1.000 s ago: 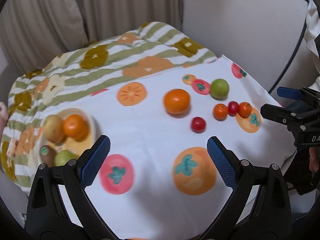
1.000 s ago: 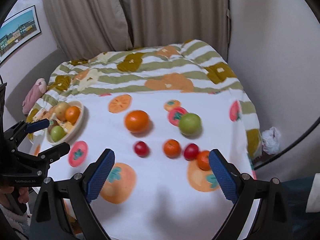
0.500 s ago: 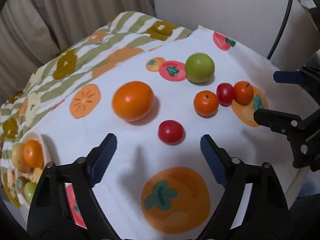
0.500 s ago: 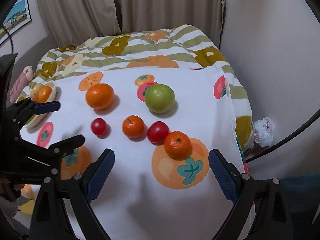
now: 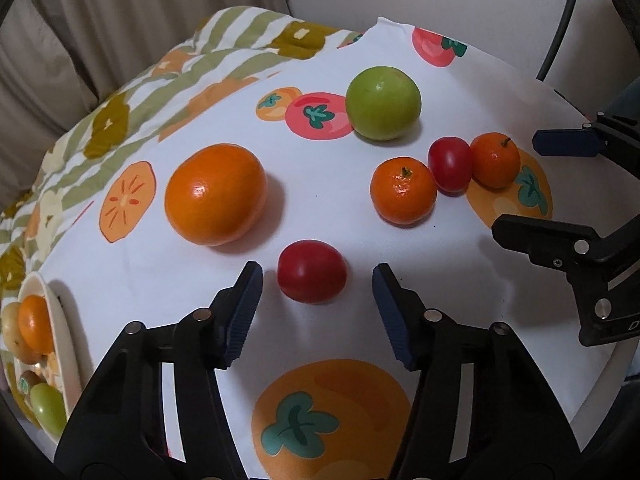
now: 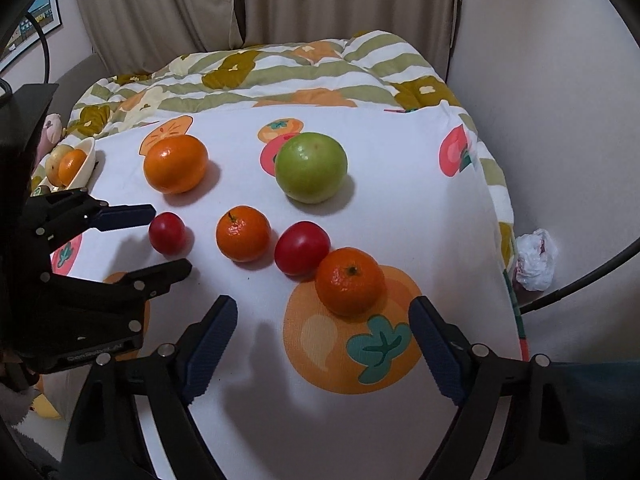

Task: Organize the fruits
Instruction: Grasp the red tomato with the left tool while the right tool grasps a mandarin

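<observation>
Loose fruit lies on a white fruit-print cloth [image 5: 224, 288]. My left gripper [image 5: 318, 276] is open, its fingers either side of a small red fruit [image 5: 312, 271], not touching it; it also shows in the right wrist view [image 6: 168, 233]. Beyond lie a large orange [image 5: 216, 194], a green apple [image 5: 383, 103], a mandarin [image 5: 403, 191], a second red fruit [image 5: 450, 164] and another mandarin [image 5: 495, 159]. My right gripper [image 6: 322, 316] is open and empty, just short of that mandarin [image 6: 349, 281]. A cream bowl [image 5: 60, 320] at the left holds several fruits.
A striped green and orange quilt [image 6: 280, 76] lies behind the cloth, with curtains and a wall beyond. The cloth's edge drops off at the right, where a crumpled white bag [image 6: 535, 260] lies on the floor. A dark cable [image 5: 560, 20] curves along the wall.
Both grippers have moved forward and down toward the fruit. My left gripper has narrowed and now brackets the small red fruit. My right gripper has come close to the near mandarin.
</observation>
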The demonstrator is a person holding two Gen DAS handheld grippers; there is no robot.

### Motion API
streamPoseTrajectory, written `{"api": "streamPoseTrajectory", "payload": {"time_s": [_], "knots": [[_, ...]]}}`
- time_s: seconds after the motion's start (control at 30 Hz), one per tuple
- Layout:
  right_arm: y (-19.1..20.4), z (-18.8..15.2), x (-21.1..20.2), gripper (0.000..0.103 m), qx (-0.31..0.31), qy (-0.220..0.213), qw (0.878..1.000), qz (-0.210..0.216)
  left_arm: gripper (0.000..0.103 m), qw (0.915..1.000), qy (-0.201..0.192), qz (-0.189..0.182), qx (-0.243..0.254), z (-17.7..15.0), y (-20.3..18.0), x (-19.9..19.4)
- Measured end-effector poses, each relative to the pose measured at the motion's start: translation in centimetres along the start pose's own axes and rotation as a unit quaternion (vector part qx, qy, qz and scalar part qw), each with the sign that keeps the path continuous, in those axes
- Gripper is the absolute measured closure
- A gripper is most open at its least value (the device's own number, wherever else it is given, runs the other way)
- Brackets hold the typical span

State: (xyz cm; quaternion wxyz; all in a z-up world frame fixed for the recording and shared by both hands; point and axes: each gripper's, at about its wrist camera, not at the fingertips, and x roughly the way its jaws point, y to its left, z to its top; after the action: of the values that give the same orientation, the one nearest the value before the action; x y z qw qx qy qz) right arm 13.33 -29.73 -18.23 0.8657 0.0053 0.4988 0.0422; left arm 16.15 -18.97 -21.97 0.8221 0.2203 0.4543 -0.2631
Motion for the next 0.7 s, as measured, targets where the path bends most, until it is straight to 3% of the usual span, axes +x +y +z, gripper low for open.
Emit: {"api": "streamPoseTrajectory", "payload": {"time_s": [0.1,0.23,0.7], "knots": [[-0.1,0.0,0.3,0.027,-0.004,0.004,1.000,0.001,0.054,0.9999,-0.002,-0.008,-0.006,0.0,0.0,0.0],[-0.1,0.2,0.7,0.031,-0.012,0.007,1.000,-0.001,0.064,0.9999,-0.002,-0.008,-0.012,0.0,0.0,0.0],[-0.6,1.2,2.1,0.041,-0.032,0.032,0.999,-0.020,0.064,0.9993,0.006,0.005,-0.036,-0.6,0.1,-0.5]]}}
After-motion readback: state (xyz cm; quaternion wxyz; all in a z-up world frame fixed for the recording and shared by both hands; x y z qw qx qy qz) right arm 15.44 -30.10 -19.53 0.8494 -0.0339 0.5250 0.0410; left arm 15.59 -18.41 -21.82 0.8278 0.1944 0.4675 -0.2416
